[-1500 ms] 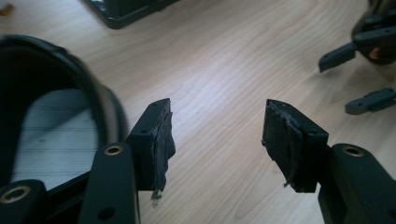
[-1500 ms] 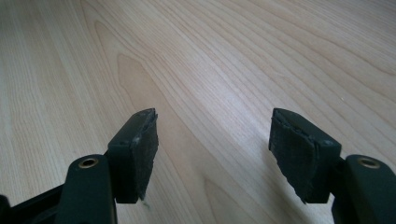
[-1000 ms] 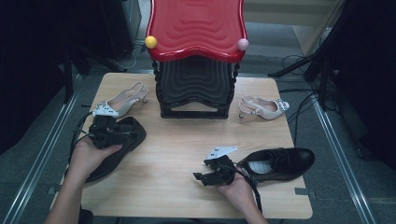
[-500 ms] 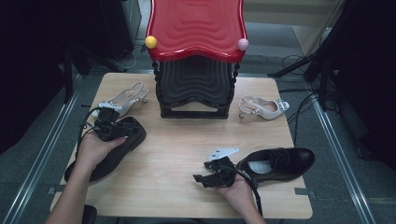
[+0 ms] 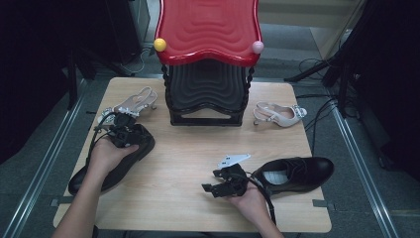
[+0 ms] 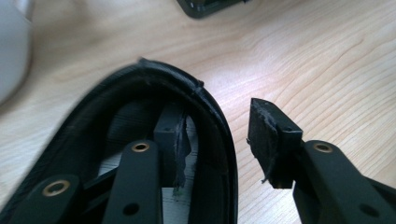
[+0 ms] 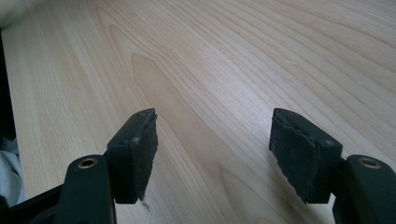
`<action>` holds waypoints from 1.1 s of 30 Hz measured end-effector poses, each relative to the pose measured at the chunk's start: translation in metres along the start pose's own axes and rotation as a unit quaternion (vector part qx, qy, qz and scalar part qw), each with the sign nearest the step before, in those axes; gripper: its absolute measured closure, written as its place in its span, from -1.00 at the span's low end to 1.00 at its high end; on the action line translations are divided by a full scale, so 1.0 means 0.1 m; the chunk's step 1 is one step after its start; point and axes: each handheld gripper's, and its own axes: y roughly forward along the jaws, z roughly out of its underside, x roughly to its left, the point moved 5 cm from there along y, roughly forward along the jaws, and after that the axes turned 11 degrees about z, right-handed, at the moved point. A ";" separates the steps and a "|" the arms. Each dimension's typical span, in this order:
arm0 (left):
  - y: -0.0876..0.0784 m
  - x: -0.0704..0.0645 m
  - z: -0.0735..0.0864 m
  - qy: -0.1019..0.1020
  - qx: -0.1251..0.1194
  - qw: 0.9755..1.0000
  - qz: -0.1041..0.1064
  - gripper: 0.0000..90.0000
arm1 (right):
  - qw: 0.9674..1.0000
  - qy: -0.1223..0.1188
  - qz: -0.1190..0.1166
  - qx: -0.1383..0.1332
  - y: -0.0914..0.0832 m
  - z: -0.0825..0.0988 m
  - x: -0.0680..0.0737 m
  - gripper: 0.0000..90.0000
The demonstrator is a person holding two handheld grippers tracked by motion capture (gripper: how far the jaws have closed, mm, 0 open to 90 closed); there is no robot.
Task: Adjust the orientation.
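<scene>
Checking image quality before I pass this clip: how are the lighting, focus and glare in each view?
High view: table evenly lit, dark surroundings, slightly soft but readable. Left gripper view: bright glare on the wood; nearby black shoe rim readable, its inside dark, upper-left corner blurred. Right gripper view: open right gripper sharp, with wood grain crisp and a mild bright patch at top.

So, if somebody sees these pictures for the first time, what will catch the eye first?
Probably the red rack standing at the far middle of the table. Next, the left gripper, with one jaw inside the left black shoe and the other outside its rim. The right gripper hangs open over bare wood beside the right black shoe.
</scene>
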 end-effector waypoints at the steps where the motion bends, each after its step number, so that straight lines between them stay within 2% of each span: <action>1: 0.03 0.00 -0.01 -0.003 0.001 1.000 0.001 0.29 | 1.000 -0.004 -0.001 0.001 0.01 -0.01 0.01 -0.26; 4: 0.08 0.04 -0.01 -0.010 0.009 1.000 -0.006 0.36 | 1.000 -0.007 -0.006 0.006 0.04 -0.03 0.04 -0.26; 6: 0.07 0.06 0.00 -0.008 0.004 1.000 -0.012 0.56 | 1.000 -0.008 -0.009 0.008 0.05 -0.04 0.05 -0.26; 7: 0.08 0.06 0.00 -0.010 0.000 1.000 -0.014 0.56 | 1.000 -0.010 -0.010 0.007 0.06 -0.05 0.05 -0.26; 16: 0.03 0.03 0.02 0.013 -0.004 0.999 -0.036 0.77 | 1.000 -0.011 -0.012 0.014 0.10 -0.07 0.07 -0.25; 19: 0.03 -0.07 0.03 0.030 0.013 0.998 -0.055 0.83 | 1.000 -0.008 -0.013 0.017 0.10 -0.07 0.05 -0.24; 21: 0.02 -0.14 0.03 0.041 0.020 0.998 -0.050 0.86 | 1.000 -0.005 -0.014 0.019 0.10 -0.06 0.04 -0.24; 23: -0.02 -0.20 0.02 0.042 0.010 0.999 -0.032 0.88 | 1.000 -0.003 -0.015 0.022 0.10 -0.06 0.04 -0.23; 26: -0.10 -0.30 -0.02 0.055 -0.010 0.998 -0.011 0.90 | 1.000 -0.004 -0.016 0.021 0.09 -0.06 0.04 -0.23; 27: -0.15 -0.39 -0.04 0.071 -0.021 0.997 -0.013 0.91 | 1.000 -0.002 -0.016 0.023 0.09 -0.06 0.05 -0.23; 28: -0.15 -0.39 -0.04 0.071 -0.021 0.997 -0.013 0.91 | 1.000 -0.002 -0.016 0.023 0.09 -0.06 0.05 -0.23; 31: -0.18 -0.52 -0.07 0.091 -0.020 0.995 -0.023 0.91 | 1.000 0.000 -0.017 0.027 0.10 -0.06 0.04 -0.23; 32: -0.17 -0.61 -0.09 0.104 -0.017 0.994 -0.023 0.91 | 0.999 0.002 -0.017 0.029 0.10 -0.05 0.04 -0.22; 33: -0.17 -0.61 -0.09 0.104 -0.017 0.994 -0.023 0.91 | 0.999 0.002 -0.017 0.029 0.10 -0.05 0.04 -0.22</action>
